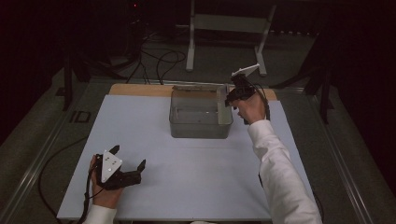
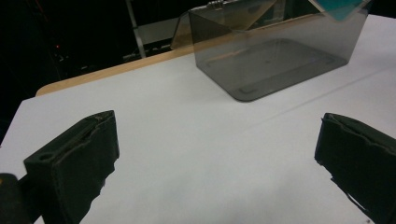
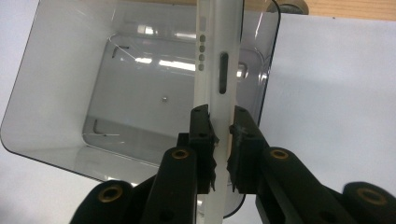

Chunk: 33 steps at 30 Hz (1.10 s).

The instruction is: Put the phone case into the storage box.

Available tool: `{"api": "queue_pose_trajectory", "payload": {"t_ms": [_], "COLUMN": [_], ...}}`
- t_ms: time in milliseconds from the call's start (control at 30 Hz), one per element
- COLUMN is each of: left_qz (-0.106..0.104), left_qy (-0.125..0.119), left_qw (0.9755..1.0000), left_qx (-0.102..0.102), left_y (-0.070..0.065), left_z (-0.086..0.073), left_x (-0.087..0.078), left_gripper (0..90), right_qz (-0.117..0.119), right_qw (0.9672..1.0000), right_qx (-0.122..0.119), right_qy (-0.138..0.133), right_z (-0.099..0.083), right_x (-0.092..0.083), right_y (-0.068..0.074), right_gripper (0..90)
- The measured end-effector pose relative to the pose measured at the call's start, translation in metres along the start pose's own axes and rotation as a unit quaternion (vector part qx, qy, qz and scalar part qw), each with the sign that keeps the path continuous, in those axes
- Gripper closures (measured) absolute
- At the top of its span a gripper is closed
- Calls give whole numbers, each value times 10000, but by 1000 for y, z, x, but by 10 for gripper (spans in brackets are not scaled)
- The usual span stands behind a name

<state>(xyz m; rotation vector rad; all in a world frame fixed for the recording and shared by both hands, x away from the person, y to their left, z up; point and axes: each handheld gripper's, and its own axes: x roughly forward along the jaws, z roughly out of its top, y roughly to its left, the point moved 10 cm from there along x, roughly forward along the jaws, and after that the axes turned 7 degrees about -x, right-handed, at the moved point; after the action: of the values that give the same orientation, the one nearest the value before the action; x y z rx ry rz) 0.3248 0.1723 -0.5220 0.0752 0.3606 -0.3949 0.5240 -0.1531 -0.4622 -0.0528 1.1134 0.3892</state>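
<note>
A clear plastic bin (image 1: 201, 122) stands at the back middle of the white table; its inside looks empty. My right gripper (image 3: 221, 134) is shut on a thin white flat device (image 3: 218, 60), seen edge-on, with a row of small holes and a slot. The device hangs over the right part of the bin (image 3: 60, 93). In the high view the right gripper (image 1: 232, 97) is above the bin's right wall. A teal-faced corner of the device (image 2: 343, 7) shows above the bin (image 2: 271, 56). My left gripper (image 1: 128, 157) rests near the table's front left, open, with nothing between its jaws (image 2: 217, 154).
The white table top (image 1: 187, 177) has a wooden strip (image 1: 135, 89) along its back edge. Behind it stand a white metal frame (image 1: 229, 28) and loose cables (image 1: 159, 60) on the dark floor.
</note>
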Motion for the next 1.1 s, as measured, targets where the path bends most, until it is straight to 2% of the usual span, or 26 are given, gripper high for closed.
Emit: {"api": "queue_pose_trajectory", "payload": {"t_ms": [400,1100], "left_qz": [-3,1], "left_qy": [-11,-16], "left_qw": [10000,10000], "left_qx": [-11,-16], "left_y": [0,0], "left_z": [0,0], "left_x": [0,0], "left_gripper": [6,6], "right_qz": [-72,-148], "right_qw": [10000,9998], "right_qx": [-19,144], "right_qy": [11,0], "right_z": [-1,-1], "right_x": [5,17], "right_y": [-1,-4], "right_gripper": [818,814]}}
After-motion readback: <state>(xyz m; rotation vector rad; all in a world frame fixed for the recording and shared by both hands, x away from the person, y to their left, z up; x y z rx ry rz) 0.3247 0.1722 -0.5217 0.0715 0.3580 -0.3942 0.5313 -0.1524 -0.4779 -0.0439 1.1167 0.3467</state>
